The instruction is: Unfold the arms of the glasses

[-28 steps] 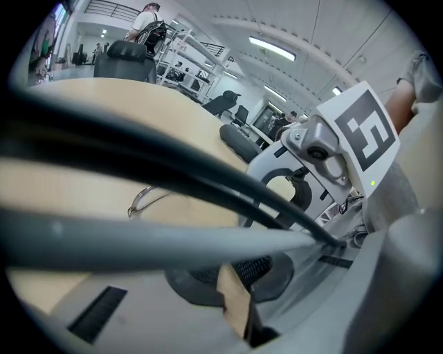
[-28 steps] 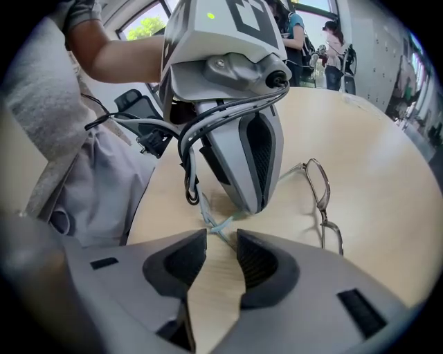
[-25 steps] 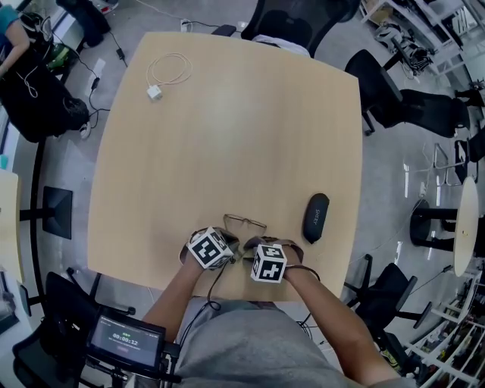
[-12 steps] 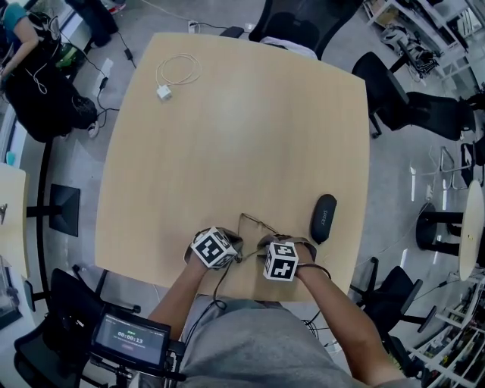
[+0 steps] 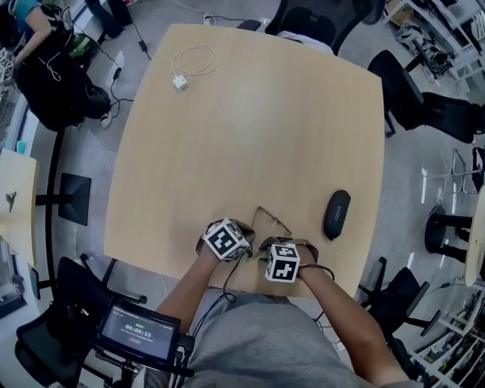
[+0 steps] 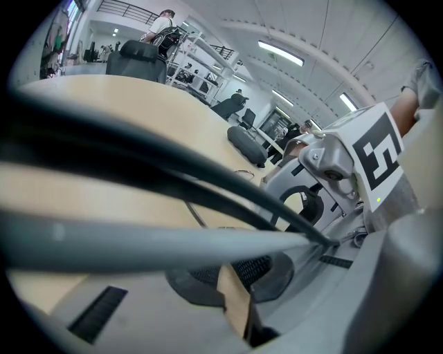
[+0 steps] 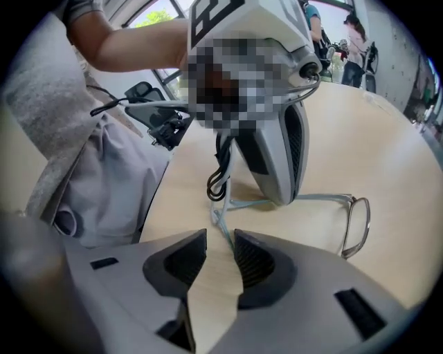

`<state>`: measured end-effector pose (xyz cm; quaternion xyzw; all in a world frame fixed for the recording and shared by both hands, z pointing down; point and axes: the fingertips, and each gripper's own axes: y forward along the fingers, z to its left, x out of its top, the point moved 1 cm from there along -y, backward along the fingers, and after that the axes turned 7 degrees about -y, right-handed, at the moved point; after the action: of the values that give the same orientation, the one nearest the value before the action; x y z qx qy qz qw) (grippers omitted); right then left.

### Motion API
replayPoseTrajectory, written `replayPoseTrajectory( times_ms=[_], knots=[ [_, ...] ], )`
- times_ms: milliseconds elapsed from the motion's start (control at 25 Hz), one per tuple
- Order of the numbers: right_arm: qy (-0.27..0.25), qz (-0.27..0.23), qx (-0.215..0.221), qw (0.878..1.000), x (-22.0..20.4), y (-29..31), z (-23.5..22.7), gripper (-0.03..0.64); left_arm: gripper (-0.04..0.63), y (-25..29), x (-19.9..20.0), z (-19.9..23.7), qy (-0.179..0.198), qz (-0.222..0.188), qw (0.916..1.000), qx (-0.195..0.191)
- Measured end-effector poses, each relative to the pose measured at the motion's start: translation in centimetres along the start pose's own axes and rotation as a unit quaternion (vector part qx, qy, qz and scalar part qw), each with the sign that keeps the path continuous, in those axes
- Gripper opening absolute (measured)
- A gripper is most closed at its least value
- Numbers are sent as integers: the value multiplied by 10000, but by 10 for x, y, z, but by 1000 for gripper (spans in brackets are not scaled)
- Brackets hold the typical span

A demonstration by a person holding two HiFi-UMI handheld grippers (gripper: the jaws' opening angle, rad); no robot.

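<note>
Thin metal-framed glasses lie near the table's front edge, just ahead of both grippers. In the right gripper view their lens frame sits at the right, and one pale arm runs left from it under the tip of my left gripper, which is shut on that arm. The other arm bends toward me and passes between the pads of my right gripper, which is closed on its end. In the head view my left gripper and right gripper sit tip to tip. Blurred cable bands hide much of the left gripper view.
A black glasses case lies right of the glasses. At the far left corner of the wooden table lie a white charger and a coiled cable. Office chairs stand around the table. The front edge is right under my hands.
The glasses' front has swung from lying crosswise to angling away to the right, with its arms spread apart. Both grippers stay close together at the near edge.
</note>
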<state>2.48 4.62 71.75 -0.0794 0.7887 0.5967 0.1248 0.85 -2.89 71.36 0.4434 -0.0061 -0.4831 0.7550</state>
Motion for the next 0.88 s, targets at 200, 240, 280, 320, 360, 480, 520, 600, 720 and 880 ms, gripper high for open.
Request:
replayPoseTrajectory(
  times_ms=[200,240,280,320,360,480,520,600,720,880],
  knots=[
    [-198,305,47,9993,-19,-2,9,123,8,0,0,3,-11,-17,10000,39],
    [-248,369,26,9990,-23,-2,9,123,8,0,-1,3,-19,-17,10000,44],
    [-294,431,-7,9986,-27,-1,10,123,8,-1,-1,3,-24,-18,10000,45],
    [-321,484,-31,9983,-30,-1,10,123,8,-1,-1,4,-28,-19,10000,43],
    [-337,525,-55,9980,-33,-1,10,123,8,-1,-1,4,-31,-20,10000,38],
    [-351,551,-75,9978,-34,-4,7,122,8,-1,-1,0,16,36,10000,-25],
    [-358,549,-36,9978,-32,-4,8,121,8,-1,-1,-4,91,82,9999,-79],
    [-421,573,32,9975,-29,-4,9,121,8,-3,-1,-17,340,186,9990,-234],
    [-538,654,73,9964,-28,-4,9,121,8,5,-5,-33,886,576,9936,-387],
    [-567,722,36,9958,-25,-7,10,121,8,21,-19,-27,984,912,9905,-291]
  ],
)
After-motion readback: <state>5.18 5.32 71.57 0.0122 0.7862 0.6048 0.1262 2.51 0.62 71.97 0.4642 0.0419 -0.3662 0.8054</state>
